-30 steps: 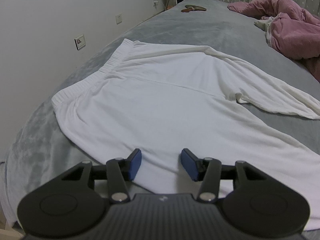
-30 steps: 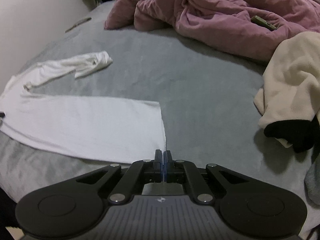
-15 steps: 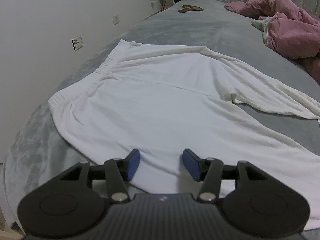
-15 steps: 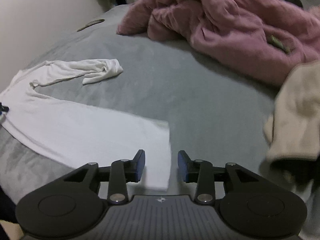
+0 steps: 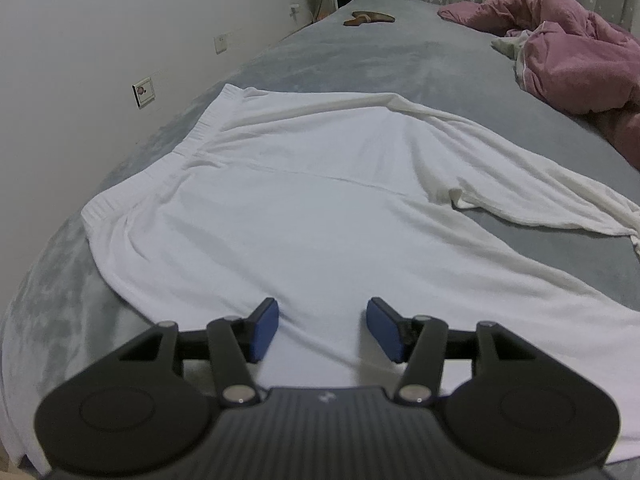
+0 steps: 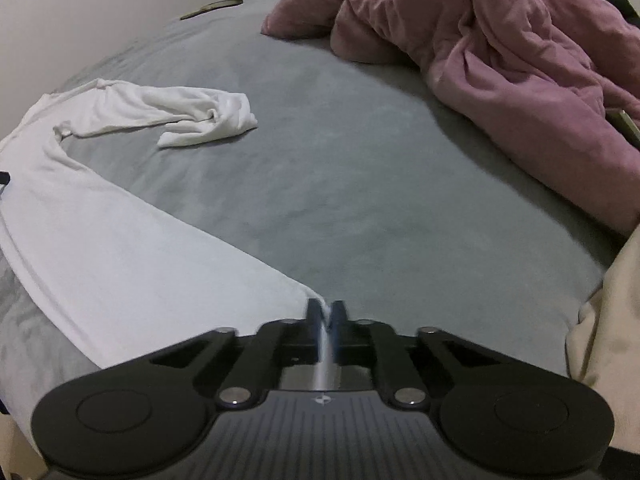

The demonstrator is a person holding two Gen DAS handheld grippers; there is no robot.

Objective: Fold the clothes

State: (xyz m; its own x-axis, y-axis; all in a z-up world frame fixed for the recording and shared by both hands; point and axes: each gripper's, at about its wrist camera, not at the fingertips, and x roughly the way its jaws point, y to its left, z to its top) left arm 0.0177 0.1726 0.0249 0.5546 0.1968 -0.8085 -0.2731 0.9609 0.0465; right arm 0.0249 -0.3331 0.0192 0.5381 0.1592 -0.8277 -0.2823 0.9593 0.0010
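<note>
White trousers lie spread on a grey bed, waistband toward the wall at the left. My left gripper hovers open over the near edge of the fabric, nothing between its blue pads. In the right wrist view the near trouser leg runs to its cuff, and my right gripper is shut on that cuff's corner, a sliver of white cloth pinched between the pads. The far leg ends in a crumpled cuff further up the bed.
A pink quilt is heaped across the back right of the bed. A cream garment lies at the right edge. A white wall with sockets runs close along the left. A small brown object rests at the far end.
The right gripper opened half a second ago, then shut on the corner of the near leg's cuff. The left gripper stayed open and drifted slightly over the trousers.
</note>
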